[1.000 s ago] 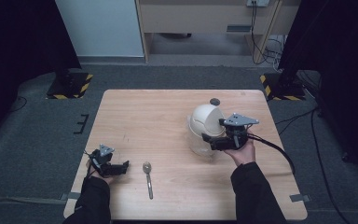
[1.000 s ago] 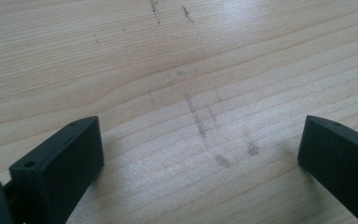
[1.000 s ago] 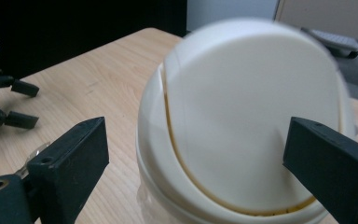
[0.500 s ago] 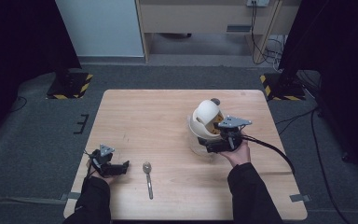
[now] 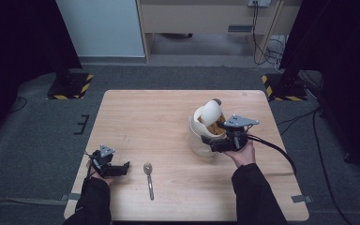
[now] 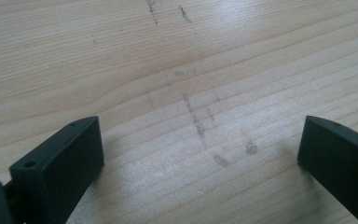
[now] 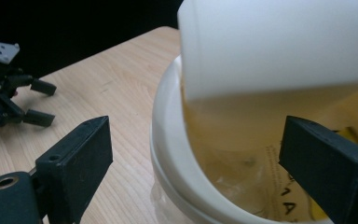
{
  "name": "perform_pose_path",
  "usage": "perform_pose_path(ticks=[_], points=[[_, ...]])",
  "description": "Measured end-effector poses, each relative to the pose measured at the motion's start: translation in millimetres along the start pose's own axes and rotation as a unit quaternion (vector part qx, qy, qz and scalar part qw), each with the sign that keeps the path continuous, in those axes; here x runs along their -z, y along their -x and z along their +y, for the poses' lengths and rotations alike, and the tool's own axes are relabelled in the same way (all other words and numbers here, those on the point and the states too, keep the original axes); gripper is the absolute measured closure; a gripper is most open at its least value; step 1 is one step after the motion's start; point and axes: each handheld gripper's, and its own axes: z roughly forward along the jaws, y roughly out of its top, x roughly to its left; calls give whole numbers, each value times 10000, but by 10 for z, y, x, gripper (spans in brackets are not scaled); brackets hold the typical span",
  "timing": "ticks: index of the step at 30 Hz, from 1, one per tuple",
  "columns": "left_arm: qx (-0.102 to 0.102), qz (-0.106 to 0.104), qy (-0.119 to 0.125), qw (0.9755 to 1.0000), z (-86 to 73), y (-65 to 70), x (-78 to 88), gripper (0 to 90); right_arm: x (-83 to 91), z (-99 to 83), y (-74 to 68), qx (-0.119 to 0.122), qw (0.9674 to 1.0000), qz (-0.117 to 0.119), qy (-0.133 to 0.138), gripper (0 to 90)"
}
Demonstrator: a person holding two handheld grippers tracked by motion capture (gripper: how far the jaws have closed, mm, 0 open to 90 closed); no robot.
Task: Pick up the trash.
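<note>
A clear jar with a white rim (image 5: 199, 130) stands right of the table's middle. Its white hinged lid (image 5: 210, 112) is tipped up and back, and yellow-brown contents show inside. My right gripper (image 5: 214, 146) is at the jar's near right side. In the right gripper view, my right gripper (image 7: 196, 140) is open, its jaws wide on either side of the rim (image 7: 167, 154), under the raised lid (image 7: 279, 42). My left gripper (image 5: 123, 168) rests at the front left, open over bare wood (image 6: 200, 140). A metal spoon (image 5: 148, 175) lies just right of it.
The wooden table (image 5: 145, 122) has open room across its left and far parts. Cables trail from both grippers, the right one looping off the table's right edge. The left gripper (image 7: 39, 100) is seen far off in the right gripper view.
The jar's lid has swung from closed to tipped up, baring the contents. My right gripper has dropped slightly toward the jar's near side. The left gripper and spoon have stayed put.
</note>
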Motion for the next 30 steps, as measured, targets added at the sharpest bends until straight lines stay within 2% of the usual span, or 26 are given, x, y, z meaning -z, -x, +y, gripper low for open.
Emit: perform_pose_path(ticks=[4, 6, 7, 10, 13, 16, 20, 24, 30], points=[[16, 21, -74, 10000, 16, 14, 19, 18, 124, 45, 28, 4, 9999, -97, 109, 100], [19, 0, -121, 9999, 28, 25, 35, 73, 243, 74, 49, 40, 9996, -225, 161, 100], [38, -21, -139, 9999, 35, 33, 44, 73, 243, 74, 49, 40, 9996, -225, 161, 100], [159, -131, -180, 9996, 58, 69, 74, 131, 363, 69, 81, 39, 9991, -341, 251, 100], [158, -256, -53, 9995, 80, 135, 114, 150, 463, 26, 120, -25, 9985, -472, 260, 94], [172, -411, 133, 9989, 117, 244, 183, 169, 569, -44, 171, -51, 9979, -601, 234, 92], [212, -722, 268, 9968, 136, 420, 264, 189, 702, -156, 241, -155, 9969, -742, 193, 87], [211, -935, 255, 9951, 141, 600, 323, 193, 792, -279, 298, -262, 9959, -853, 159, 86], [19, -999, 36, 9950, 110, 858, 346, 208, 885, -501, 385, -463, 9939, -1003, 36, 84]])
